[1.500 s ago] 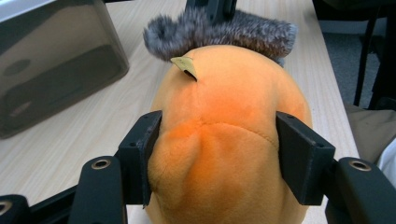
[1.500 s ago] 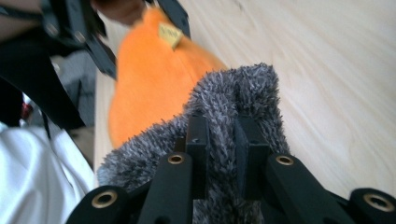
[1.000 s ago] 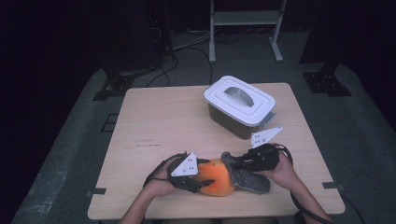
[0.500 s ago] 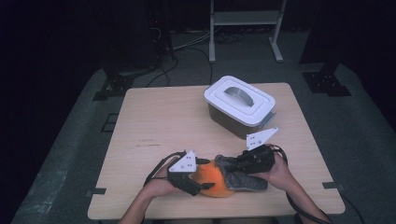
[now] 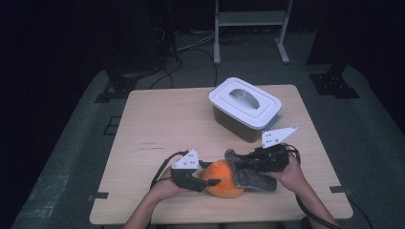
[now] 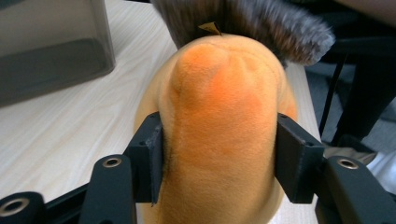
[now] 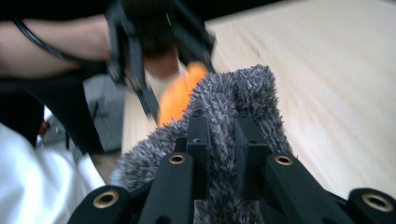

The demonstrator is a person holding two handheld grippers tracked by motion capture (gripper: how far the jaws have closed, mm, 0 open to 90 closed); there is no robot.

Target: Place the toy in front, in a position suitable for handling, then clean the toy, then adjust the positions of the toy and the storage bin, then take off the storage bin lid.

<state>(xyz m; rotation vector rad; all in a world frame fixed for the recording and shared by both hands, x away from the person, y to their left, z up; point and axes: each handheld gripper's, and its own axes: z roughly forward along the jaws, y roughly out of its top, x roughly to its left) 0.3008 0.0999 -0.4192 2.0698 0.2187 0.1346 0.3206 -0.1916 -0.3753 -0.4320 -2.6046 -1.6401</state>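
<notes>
A: Where do the things sit relative to the table's edges?

B: A plush toy lies near the near edge of the wooden table (image 5: 157, 124), a little right of centre. The left and far-left parts of the tabletop are bare wood. A lidded box (image 5: 245, 108) stands far right, close to the far edge and apart from the toy.

A: What is the toy like?

B: It has two parts: a rounded orange plush body (image 5: 222, 178), soft and short-piled, and a grey shaggy part (image 5: 250, 174) lying against its right side, with longer, coarser fur.

A: What are the grippers doing?

B: The left gripper (image 5: 206, 181) comes in from the left, and its two black jaws are spread wide and pressed against both flanks of the orange plush body (image 6: 219, 135), squeezing it lightly. The right gripper (image 5: 241, 163) comes in from the right; in its own view the jaws stand close together with a fold of the grey shaggy part (image 7: 224, 126) pinched between them. Each carries a grey three-cornered plate and a trailing black cable.

A: And the box?

B: It is rectangular with rounded corners, dark translucent walls and a white lid with a curved handle.

A: The surroundings?

B: The table is pale, smooth wood grain on a grey floor mat. Beyond it the room is dark, with cables on the floor and a metal stand (image 5: 250, 24) at the far side
</notes>
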